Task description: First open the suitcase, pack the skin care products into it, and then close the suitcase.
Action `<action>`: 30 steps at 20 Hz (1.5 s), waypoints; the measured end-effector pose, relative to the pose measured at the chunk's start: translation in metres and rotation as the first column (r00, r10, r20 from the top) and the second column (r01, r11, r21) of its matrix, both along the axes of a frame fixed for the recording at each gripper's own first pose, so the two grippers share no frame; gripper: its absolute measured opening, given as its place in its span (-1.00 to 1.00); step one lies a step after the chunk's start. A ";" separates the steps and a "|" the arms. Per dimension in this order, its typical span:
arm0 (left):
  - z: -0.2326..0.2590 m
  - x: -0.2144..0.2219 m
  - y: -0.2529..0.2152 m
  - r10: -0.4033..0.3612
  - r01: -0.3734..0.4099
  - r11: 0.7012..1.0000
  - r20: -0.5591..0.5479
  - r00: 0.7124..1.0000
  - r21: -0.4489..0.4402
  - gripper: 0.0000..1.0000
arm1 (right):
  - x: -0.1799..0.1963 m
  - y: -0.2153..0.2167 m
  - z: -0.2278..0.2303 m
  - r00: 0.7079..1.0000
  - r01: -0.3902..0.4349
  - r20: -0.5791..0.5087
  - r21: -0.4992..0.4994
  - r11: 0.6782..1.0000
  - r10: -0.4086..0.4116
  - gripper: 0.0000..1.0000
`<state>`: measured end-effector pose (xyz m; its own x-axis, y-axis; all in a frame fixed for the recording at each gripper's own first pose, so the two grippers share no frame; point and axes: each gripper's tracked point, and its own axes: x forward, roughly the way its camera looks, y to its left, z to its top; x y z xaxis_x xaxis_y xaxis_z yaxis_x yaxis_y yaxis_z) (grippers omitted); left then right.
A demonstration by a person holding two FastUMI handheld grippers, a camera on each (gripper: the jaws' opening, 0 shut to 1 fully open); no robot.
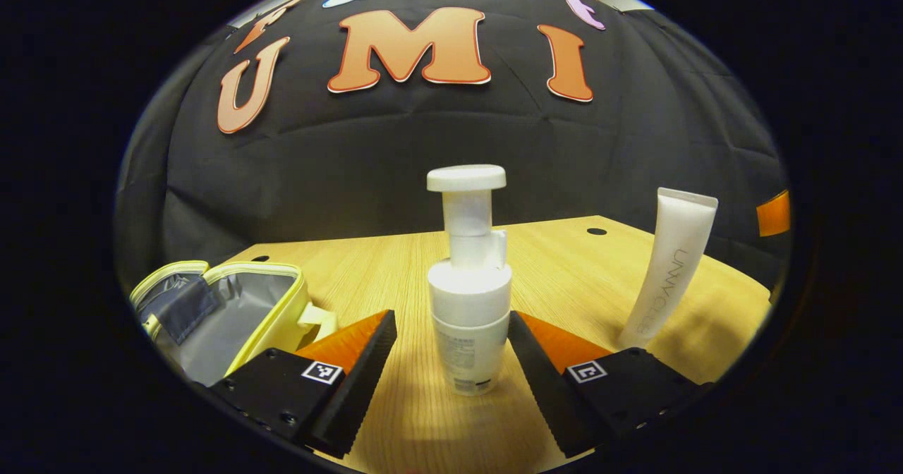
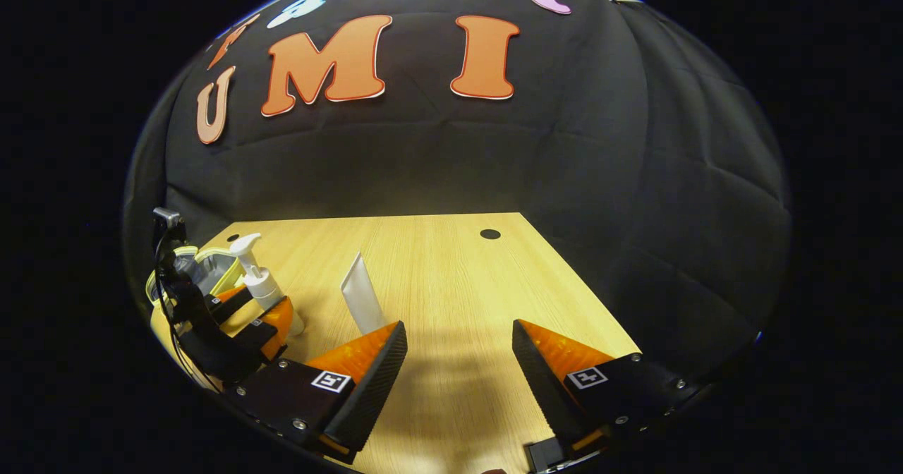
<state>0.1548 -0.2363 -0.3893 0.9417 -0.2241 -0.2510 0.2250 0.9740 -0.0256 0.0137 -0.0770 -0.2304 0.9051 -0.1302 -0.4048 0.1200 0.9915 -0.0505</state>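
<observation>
A white pump bottle (image 1: 468,298) stands upright on the wooden table (image 1: 564,276), between the fingers of my left gripper (image 1: 451,350), which is open with a gap on both sides of the bottle. A white tube (image 1: 670,269) stands on its cap to the right. The small yellow-trimmed case (image 1: 233,312) lies open at the left, its grey lining showing. In the right gripper view, my right gripper (image 2: 458,361) is open over bare table. There the left gripper (image 2: 243,319) sits around the pump bottle (image 2: 257,276) at far left, with the tube (image 2: 361,294) and the case (image 2: 201,262) nearby.
The table (image 2: 451,269) ends at the black cloth wall behind. Two round cable holes (image 1: 596,231) (image 2: 489,234) sit near its far edge. A black cable runs along the left gripper's body in the right gripper view.
</observation>
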 end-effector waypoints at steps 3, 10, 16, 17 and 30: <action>-0.002 0.008 -0.007 -0.014 0.014 0.999 -0.005 1.000 0.029 0.99 | -0.001 0.003 -0.003 1.000 0.001 -0.014 0.020 1.000 -0.001 0.91; -0.003 0.001 -0.009 -0.021 0.017 0.999 -0.104 0.994 -0.040 0.17 | 0.000 0.015 -0.004 1.000 -0.022 -0.010 0.035 0.999 0.022 0.91; 0.023 -0.026 0.020 -0.011 0.005 0.999 -0.152 0.988 -0.041 0.17 | 0.011 0.055 -0.017 0.996 -0.085 -0.027 0.047 0.995 0.086 0.92; 0.029 -0.031 0.026 -0.015 0.008 0.999 -0.162 0.987 -0.045 0.17 | 0.014 0.064 -0.022 0.994 -0.096 -0.041 0.066 0.993 0.099 0.91; 0.075 -0.071 0.126 0.014 -0.018 1.000 -0.224 0.974 -0.017 0.17 | 0.072 0.098 -0.094 0.965 -0.088 -0.236 0.108 0.990 0.111 0.91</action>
